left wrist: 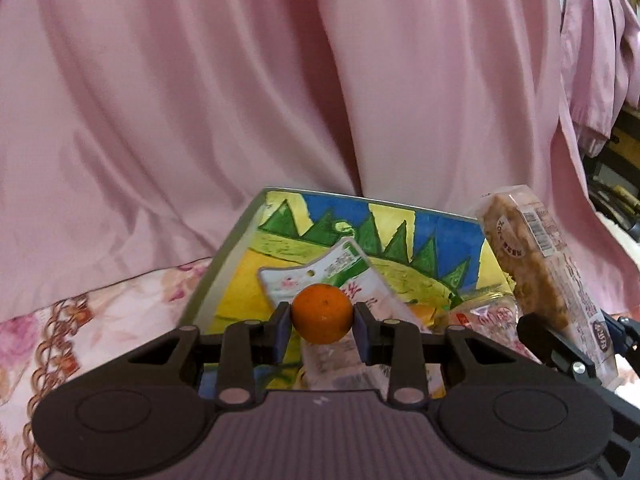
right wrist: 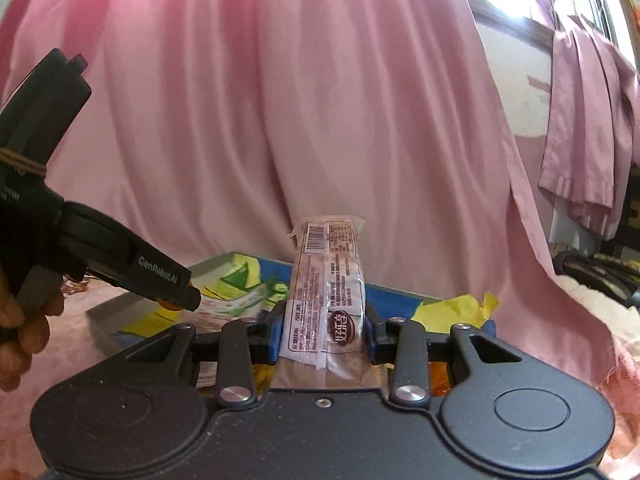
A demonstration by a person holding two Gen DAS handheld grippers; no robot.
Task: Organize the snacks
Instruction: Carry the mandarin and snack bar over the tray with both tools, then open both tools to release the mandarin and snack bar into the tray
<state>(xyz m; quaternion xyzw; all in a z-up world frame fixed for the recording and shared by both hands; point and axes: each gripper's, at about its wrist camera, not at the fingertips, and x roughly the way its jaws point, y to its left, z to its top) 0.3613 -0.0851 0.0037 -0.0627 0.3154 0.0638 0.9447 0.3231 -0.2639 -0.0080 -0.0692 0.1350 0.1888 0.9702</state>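
My left gripper (left wrist: pixel 322 326) is shut on a small orange (left wrist: pixel 322 312) and holds it above a colourful painted box (left wrist: pixel 436 236). A white snack packet (left wrist: pixel 340 276) lies in the box under the orange. My right gripper (right wrist: pixel 326 330) is shut on a long clear-wrapped bread snack (right wrist: pixel 326 284), held upright over the same box (right wrist: pixel 400 294). That bread snack also shows at the right of the left wrist view (left wrist: pixel 548 268). The left gripper body (right wrist: pixel 132 264) shows at the left of the right wrist view.
A pink curtain (left wrist: pixel 280 80) hangs right behind the box. A floral pink cloth (left wrist: pixel 80 332) covers the surface to the left. More snack packets (left wrist: pixel 480 316) lie in the box. Torn yellow paper (right wrist: pixel 460 308) sticks up at the box's right corner.
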